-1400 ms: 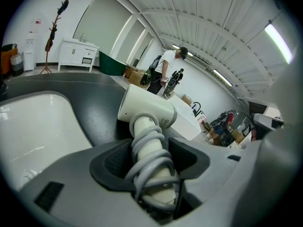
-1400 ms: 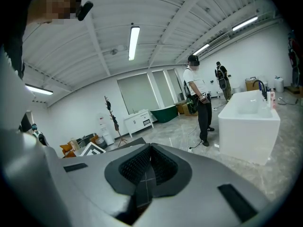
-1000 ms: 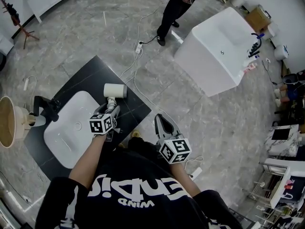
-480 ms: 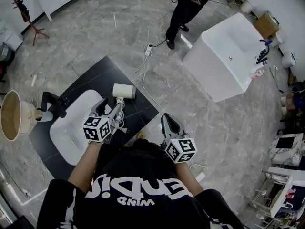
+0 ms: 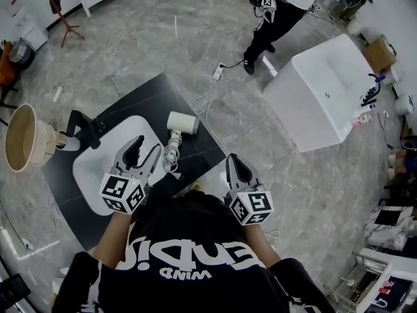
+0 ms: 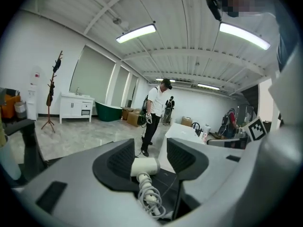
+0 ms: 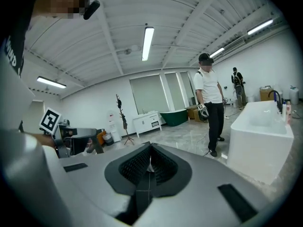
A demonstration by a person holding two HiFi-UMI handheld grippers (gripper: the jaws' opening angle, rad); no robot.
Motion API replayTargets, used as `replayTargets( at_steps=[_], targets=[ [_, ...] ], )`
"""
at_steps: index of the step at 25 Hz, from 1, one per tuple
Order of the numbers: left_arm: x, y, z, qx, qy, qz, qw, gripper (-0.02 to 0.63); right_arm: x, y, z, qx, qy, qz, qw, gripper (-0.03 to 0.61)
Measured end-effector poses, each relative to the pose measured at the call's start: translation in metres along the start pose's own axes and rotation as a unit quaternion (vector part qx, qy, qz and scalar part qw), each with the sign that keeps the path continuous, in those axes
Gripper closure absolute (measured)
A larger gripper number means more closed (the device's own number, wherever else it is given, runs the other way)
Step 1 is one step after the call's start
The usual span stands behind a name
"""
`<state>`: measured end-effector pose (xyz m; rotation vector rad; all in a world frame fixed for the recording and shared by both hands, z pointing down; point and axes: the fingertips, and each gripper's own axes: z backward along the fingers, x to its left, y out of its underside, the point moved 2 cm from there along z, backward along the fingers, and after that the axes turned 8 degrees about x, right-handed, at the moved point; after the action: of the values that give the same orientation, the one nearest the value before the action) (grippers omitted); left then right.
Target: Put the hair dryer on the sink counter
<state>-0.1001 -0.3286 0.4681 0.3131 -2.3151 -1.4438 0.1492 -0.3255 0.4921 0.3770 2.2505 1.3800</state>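
Pulling back from the hair dryer (image 5: 183, 122), the left gripper (image 5: 139, 151) now hangs clear, its jaws wide though just narrowed slightly, with nothing between them. The dryer lies released at its two o'clock on the black sink counter (image 5: 140, 96), beside the basin (image 5: 98, 171), so placement looks done. At three o'clock the right gripper (image 5: 234, 163) is closed and empty.

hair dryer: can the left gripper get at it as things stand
Probably yes: the left gripper, jaws apart and empty though just closing a little, faces the hair dryer on the black counter, nothing between them.
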Motion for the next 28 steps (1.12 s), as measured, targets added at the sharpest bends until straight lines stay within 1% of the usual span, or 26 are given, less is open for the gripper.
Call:
replayTargets(
  at_steps=[2,5,6,8,9,12,15,20,28],
  targets=[
    [0.000,-0.003,0.013,-0.016,-0.012,-0.004,0.9998,0.438,0.003,-0.005,-0.001,-0.006,0.000,0.015,1.000,0.554],
    [0.000,0.000,0.026,-0.036,-0.024,0.000,0.9991,0.524,0.006,-0.010,-0.001,-0.012,-0.001,0.029,1.000,0.554],
    [0.001,0.002,0.030,-0.041,-0.030,0.000,0.9987,0.540,0.007,-0.010,-0.001,-0.014,-0.002,0.033,0.999,0.554],
    [0.003,0.006,0.035,-0.048,-0.045,-0.004,0.9978,0.594,0.009,-0.011,-0.002,-0.015,-0.002,0.041,0.999,0.554],
    [0.004,0.008,0.037,-0.049,-0.054,-0.007,0.9973,0.604,0.009,-0.010,-0.002,-0.016,-0.001,0.044,0.999,0.554],
    [0.007,0.014,0.038,-0.047,-0.074,-0.010,0.9961,0.606,0.009,-0.008,-0.003,-0.016,0.000,0.050,0.999,0.554],
    [0.007,0.018,0.037,-0.044,-0.085,-0.016,0.9953,0.606,0.011,-0.005,-0.003,-0.014,-0.001,0.054,0.998,0.554],
    [0.005,0.024,0.034,-0.046,-0.084,-0.015,0.9953,0.606,0.013,-0.002,-0.004,-0.015,-0.003,0.062,0.998,0.555],
    [0.007,0.031,0.034,-0.036,-0.088,-0.006,0.9954,0.606,0.012,0.000,-0.007,-0.009,-0.001,0.057,0.998,0.555]
  ],
)
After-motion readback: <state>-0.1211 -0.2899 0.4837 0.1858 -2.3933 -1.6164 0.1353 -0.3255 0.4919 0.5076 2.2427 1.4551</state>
